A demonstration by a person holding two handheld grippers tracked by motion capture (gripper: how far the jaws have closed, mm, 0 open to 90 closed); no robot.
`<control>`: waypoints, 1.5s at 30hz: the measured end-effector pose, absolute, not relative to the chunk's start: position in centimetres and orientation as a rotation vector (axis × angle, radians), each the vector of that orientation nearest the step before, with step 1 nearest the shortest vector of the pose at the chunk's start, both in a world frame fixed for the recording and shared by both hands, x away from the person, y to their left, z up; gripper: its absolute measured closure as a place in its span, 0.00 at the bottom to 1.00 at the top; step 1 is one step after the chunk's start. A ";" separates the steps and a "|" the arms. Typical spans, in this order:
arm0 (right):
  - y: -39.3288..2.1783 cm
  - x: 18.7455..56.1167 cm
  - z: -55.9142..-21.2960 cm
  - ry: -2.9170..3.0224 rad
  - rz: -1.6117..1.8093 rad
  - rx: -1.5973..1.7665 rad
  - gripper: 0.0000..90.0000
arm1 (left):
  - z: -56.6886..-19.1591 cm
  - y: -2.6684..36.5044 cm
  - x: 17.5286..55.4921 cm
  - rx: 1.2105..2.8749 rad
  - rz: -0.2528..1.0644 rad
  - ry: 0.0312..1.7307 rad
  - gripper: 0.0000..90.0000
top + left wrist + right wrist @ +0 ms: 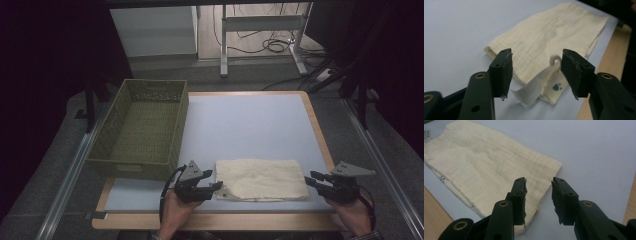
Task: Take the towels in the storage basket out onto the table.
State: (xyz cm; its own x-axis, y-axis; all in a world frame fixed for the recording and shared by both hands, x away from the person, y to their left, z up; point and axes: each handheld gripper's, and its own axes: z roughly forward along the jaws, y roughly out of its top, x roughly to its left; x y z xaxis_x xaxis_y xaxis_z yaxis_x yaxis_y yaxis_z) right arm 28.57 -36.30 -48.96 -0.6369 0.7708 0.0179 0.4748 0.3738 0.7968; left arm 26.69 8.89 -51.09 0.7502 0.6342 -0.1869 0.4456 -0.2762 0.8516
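Near the table's (260, 120) front edge, the left gripper (216, 186) and right gripper (310, 179) stood with jaws apart, clamping nothing, at either end of the folded cream cloth (261, 179) lying flat between them. Releasing cleanly probably meant backing straight off without snagging its corners.

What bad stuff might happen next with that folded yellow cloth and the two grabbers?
1. The white care tag curls up between the open left gripper jaws; a grab there might catch it and undo the folded cream cloth.
2. The open right gripper sits over one cloth corner; pinching there might lift a single layer.
3. The green woven basket is close; a swing could bump it.
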 end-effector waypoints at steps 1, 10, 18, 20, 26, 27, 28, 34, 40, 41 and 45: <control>-36.3 28.6 -49.0 2.282 1.146 1.087 0.71 | -51.1 8.9 26.7 1.921 0.230 0.825 0.46; -35.4 29.9 -49.2 2.303 1.135 1.081 0.70 | -50.5 9.4 26.8 1.898 0.237 0.852 0.44; -35.3 30.3 -49.1 2.298 1.142 1.088 0.69 | -50.2 9.1 27.5 1.898 0.244 0.869 0.44; -35.3 30.4 -49.1 2.299 1.145 1.093 0.69 | -50.6 8.8 28.0 1.921 0.248 0.886 0.45; -35.0 31.2 -49.4 2.301 1.146 1.098 0.69 | -51.7 8.6 30.0 1.936 0.260 0.932 0.55; -35.0 31.2 -49.4 2.301 1.146 1.098 0.69 | -51.7 8.6 30.0 1.936 0.260 0.932 0.57; -34.9 31.6 -49.4 2.298 1.149 1.105 0.70 | -51.8 8.4 30.9 1.947 0.266 0.940 0.60; -34.7 32.9 -49.4 2.289 1.158 1.126 0.70 | -52.4 7.5 32.7 2.004 0.278 0.968 0.63; -34.2 34.5 -50.6 2.301 1.139 1.162 0.69 | -53.6 6.7 33.5 2.082 0.302 0.986 0.82; -34.2 34.5 -50.7 2.300 1.142 1.165 0.69 | -53.6 6.7 33.5 2.082 0.302 0.986 0.87; -34.3 34.4 -50.9 2.302 1.137 1.168 0.69 | -53.3 6.4 33.6 2.091 0.316 0.966 0.99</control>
